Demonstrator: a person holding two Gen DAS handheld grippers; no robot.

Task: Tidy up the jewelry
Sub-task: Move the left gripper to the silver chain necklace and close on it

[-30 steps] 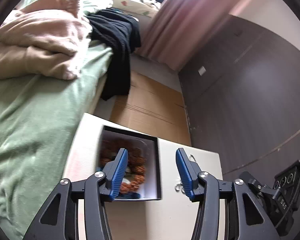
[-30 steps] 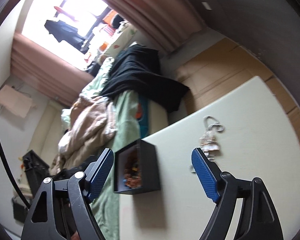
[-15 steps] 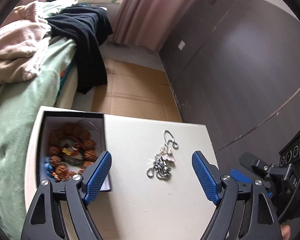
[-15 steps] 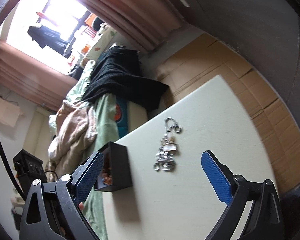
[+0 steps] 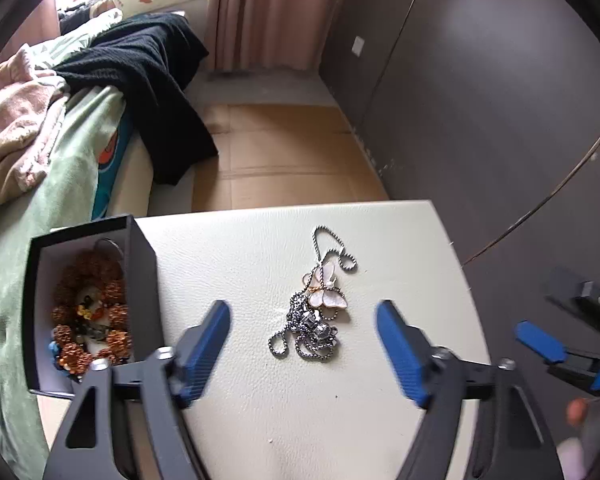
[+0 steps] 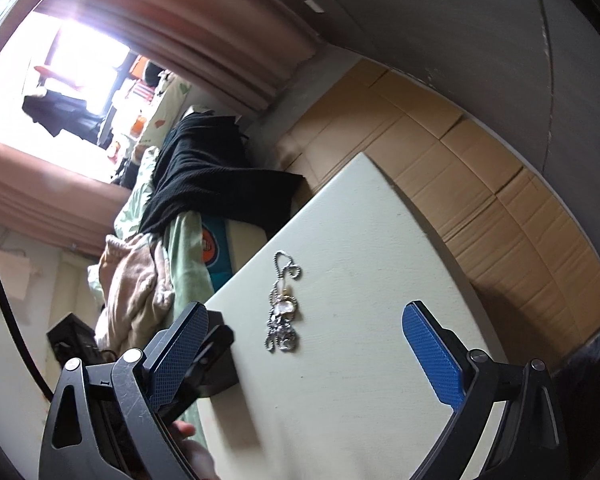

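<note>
two sets of tongs are in my feeds, both spread wide and holding nothing. my left tongs (image 5: pixel 303 340) hang over the cream leather-textured desk (image 5: pixel 260 400), with the tangled silver ball-chain necklace with a pale butterfly pendant (image 5: pixel 314 312) lying on the desk between the blue pads (image 5: pixel 210 336), not touched by either. to the left of it, at the desk's left edge, sits the open black cardboard box with a white lining (image 5: pixel 140 280), filled with brown beaded bracelets (image 5: pixel 92 316). from my right tongs (image 6: pixel 306 356) the same necklace (image 6: pixel 282 312) lies ahead between the fingers, nearer the left one, still apart from both. beyond the desk i see a bed with a green sheet (image 5: pixel 60 176), a black knitted garment (image 5: pixel 152 80) draped over its edge, and flattened cardboard (image 5: pixel 284 152) on the floor.
</note>
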